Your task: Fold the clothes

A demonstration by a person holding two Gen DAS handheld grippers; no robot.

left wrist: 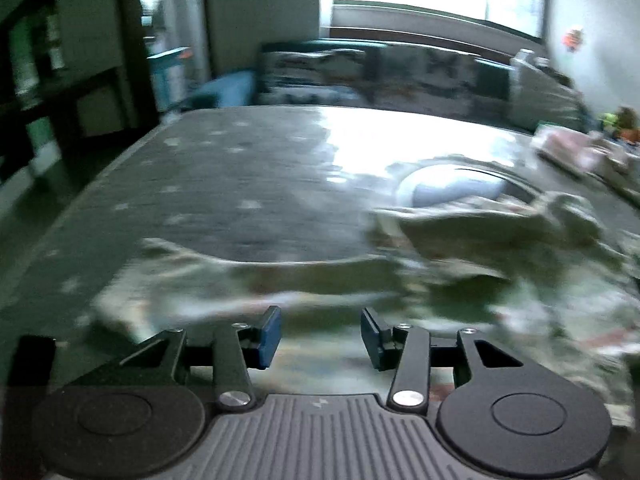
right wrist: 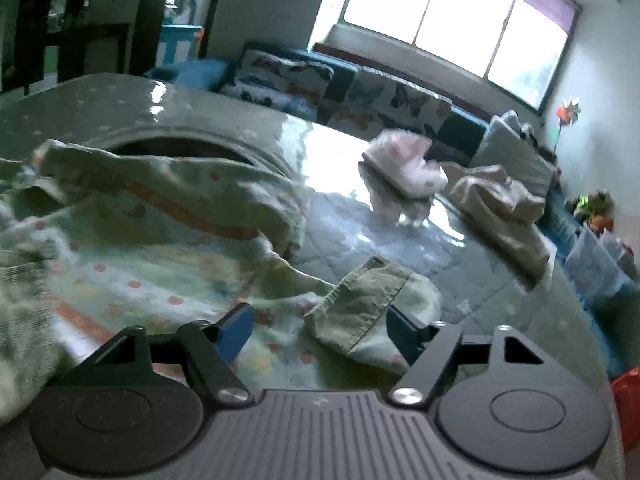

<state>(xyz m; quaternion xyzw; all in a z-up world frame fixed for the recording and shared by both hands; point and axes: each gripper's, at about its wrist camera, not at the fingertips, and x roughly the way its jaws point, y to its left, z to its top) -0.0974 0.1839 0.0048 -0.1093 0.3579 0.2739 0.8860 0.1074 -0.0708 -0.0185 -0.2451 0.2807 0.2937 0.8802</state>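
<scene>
A pale green garment with orange and yellow dots [right wrist: 152, 248] lies crumpled on the glossy table; in the left wrist view it [left wrist: 360, 280] spreads blurred across the near and right side. Its ribbed olive cuff [right wrist: 360, 304] lies between the right gripper's fingers. My right gripper [right wrist: 320, 334] is open just above the garment, holding nothing. My left gripper [left wrist: 320, 334] is open over the garment's near edge, holding nothing.
The table [left wrist: 224, 184] has a patterned, shiny cover. A pink and white folded garment [right wrist: 404, 164] and a beige garment [right wrist: 500, 208] lie at its far right. A sofa with printed cushions [right wrist: 344, 88] stands behind, under a bright window. A red object [right wrist: 628, 404] sits at the right edge.
</scene>
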